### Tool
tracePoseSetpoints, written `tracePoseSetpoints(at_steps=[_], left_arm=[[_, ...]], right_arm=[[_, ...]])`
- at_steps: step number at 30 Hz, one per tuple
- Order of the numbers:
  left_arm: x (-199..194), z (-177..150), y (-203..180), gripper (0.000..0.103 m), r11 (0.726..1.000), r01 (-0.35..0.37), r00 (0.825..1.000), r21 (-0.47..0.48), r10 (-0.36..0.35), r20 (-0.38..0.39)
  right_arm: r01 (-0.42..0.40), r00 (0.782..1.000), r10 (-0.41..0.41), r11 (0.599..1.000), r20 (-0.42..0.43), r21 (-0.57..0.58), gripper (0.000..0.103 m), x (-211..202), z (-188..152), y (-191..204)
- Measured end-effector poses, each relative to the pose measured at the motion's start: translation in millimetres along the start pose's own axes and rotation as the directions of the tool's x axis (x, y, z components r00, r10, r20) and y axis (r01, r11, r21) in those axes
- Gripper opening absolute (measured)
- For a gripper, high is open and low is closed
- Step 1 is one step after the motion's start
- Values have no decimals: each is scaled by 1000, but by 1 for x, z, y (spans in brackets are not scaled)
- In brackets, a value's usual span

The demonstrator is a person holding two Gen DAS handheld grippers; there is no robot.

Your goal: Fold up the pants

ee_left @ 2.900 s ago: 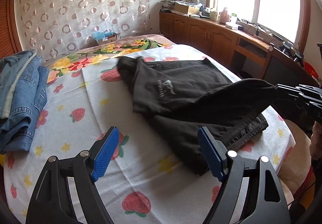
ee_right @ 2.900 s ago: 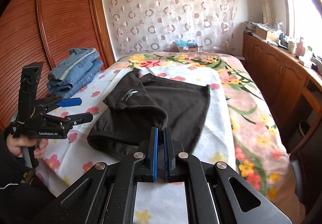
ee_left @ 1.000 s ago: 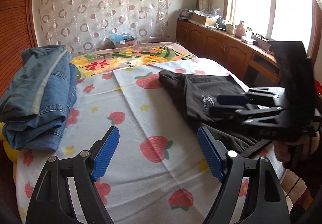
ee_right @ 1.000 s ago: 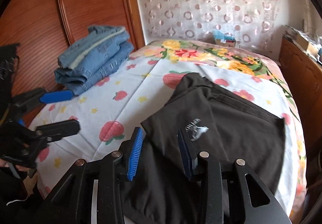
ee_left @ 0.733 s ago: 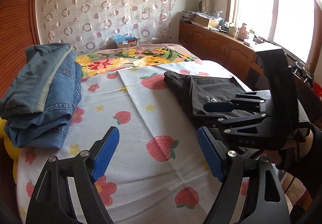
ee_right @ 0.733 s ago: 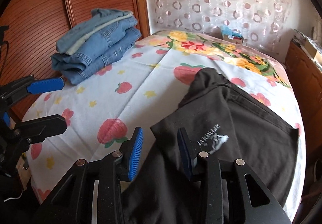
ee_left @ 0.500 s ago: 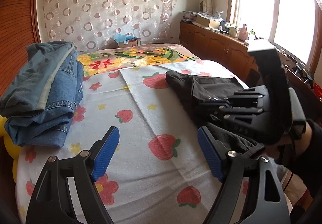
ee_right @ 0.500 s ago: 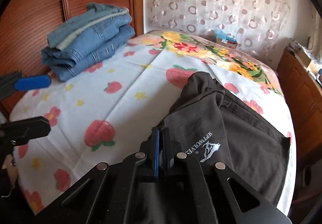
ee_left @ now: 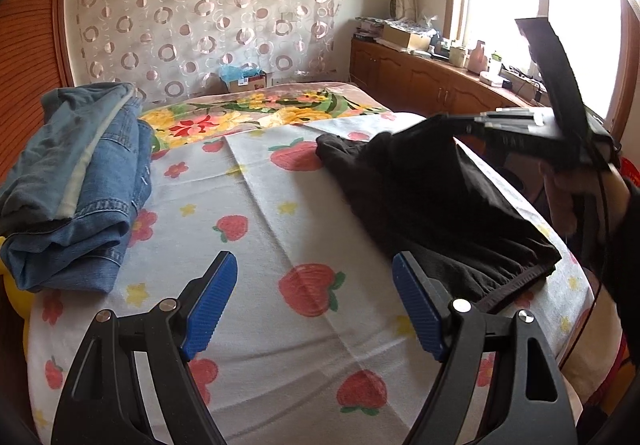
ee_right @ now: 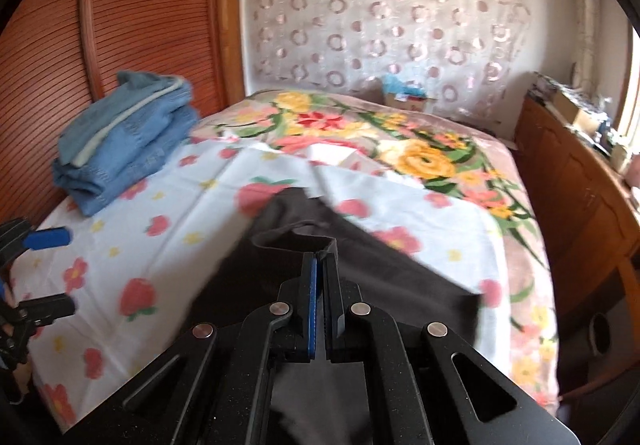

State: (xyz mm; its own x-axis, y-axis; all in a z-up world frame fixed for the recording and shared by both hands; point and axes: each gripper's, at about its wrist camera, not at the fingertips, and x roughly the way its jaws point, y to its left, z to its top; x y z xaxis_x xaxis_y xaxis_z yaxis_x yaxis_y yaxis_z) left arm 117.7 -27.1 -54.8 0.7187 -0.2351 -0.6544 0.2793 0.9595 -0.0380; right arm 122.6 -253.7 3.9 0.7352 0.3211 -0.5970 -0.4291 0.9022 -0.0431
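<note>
Right claw (ee_right: 319, 265) clenched on a soft black pants (ee_right: 384, 277) fold, lifted and blurred; left claw (ee_left: 314, 303) released over strawberry-print sheet (ee_left: 280, 245); folded denim (ee_left: 76, 181) left.

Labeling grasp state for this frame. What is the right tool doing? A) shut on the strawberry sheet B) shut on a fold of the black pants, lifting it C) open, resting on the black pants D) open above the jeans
B: the right tool is pinched on a raised fold of the black pants, held up off the strawberry sheet.
</note>
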Motion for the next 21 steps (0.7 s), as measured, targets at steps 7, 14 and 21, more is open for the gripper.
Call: tracePoseSetpoints(at_steps=[7, 14, 21], left_arm=[[4, -1, -6, 81, 1000, 5, 1000, 9, -5, -10], [8, -2, -8, 81, 1000, 7, 1000, 14, -7, -22], [16, -3, -15, 81, 1000, 14, 999, 26, -13, -39]], right_arm=[[116, 992, -114, 993, -44, 31, 2, 14, 3, -33], [196, 977, -187, 977, -102, 89, 2, 28, 5, -47], [248, 965, -233, 960, -119, 131, 6, 27, 12, -45]])
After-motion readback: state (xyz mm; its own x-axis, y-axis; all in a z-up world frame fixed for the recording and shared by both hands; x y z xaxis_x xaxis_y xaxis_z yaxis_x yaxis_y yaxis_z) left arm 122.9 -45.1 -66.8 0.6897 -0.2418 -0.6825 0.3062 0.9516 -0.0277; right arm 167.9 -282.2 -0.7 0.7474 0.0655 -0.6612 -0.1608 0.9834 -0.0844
